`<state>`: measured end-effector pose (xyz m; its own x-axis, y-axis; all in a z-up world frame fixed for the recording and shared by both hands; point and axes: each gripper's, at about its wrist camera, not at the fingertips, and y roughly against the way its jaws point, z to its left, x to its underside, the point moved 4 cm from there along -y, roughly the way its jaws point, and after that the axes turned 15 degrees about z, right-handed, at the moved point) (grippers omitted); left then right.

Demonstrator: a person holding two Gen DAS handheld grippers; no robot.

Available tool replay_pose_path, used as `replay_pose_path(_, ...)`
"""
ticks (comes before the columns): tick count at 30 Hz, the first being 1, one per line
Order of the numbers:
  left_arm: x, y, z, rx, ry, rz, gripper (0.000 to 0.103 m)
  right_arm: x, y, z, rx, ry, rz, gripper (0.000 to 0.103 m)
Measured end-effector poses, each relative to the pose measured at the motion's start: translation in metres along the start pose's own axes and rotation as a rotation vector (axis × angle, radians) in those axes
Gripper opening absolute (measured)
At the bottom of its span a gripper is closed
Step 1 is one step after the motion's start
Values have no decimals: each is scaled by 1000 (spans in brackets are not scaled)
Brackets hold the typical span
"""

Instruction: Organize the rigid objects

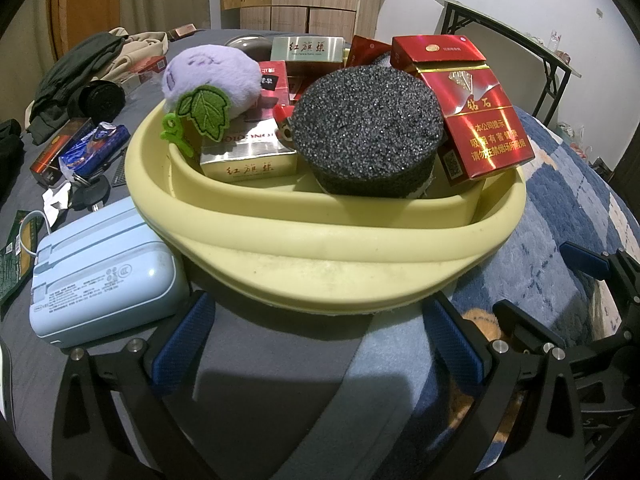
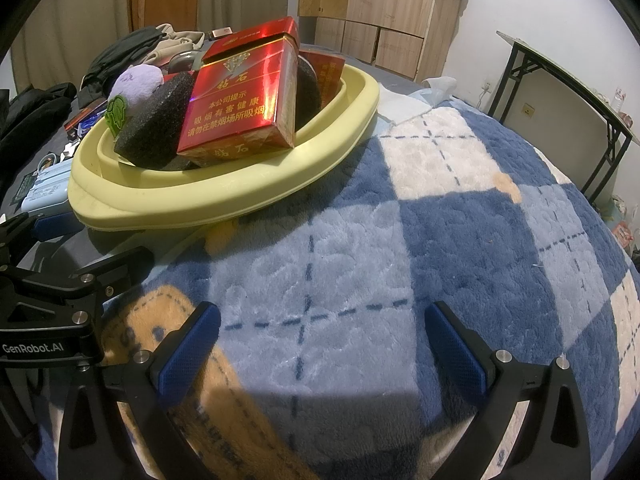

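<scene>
Basin (image 1: 320, 256): yellow, sits on the bed, straddling grey sheet and blue checked blanket (image 2: 460, 208); it serves as the collecting spot.
Contents: red cigarette pack (image 1: 476, 120) leaning on the far rim, black foam disc (image 1: 368, 136), silver-gold box (image 1: 248, 156), purple plush (image 1: 212, 76), heaped rather than sorted.
Left gripper (image 1: 320, 344): fingers spread wide, holding nothing, just before the basin's near wall.
Right gripper (image 2: 320, 344): fingers wide apart, empty, over the blanket, beside the basin.
Leftovers: pale blue power bank (image 1: 104, 280) and small packets lie outside, likely next candidates.

Checked fleece blanket (image 2: 420, 208), heaped clothes (image 1: 80, 68), folding table (image 2: 568, 80), wooden cabinets (image 2: 384, 12)
</scene>
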<state>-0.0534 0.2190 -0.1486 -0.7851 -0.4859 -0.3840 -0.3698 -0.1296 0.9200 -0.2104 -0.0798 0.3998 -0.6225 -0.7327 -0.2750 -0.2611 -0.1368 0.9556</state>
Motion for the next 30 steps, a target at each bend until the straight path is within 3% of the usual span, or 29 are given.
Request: replay_pose_path(30, -2, -2, 2, 0, 0, 0, 103, 0, 0, 0, 0, -1, -1, 103)
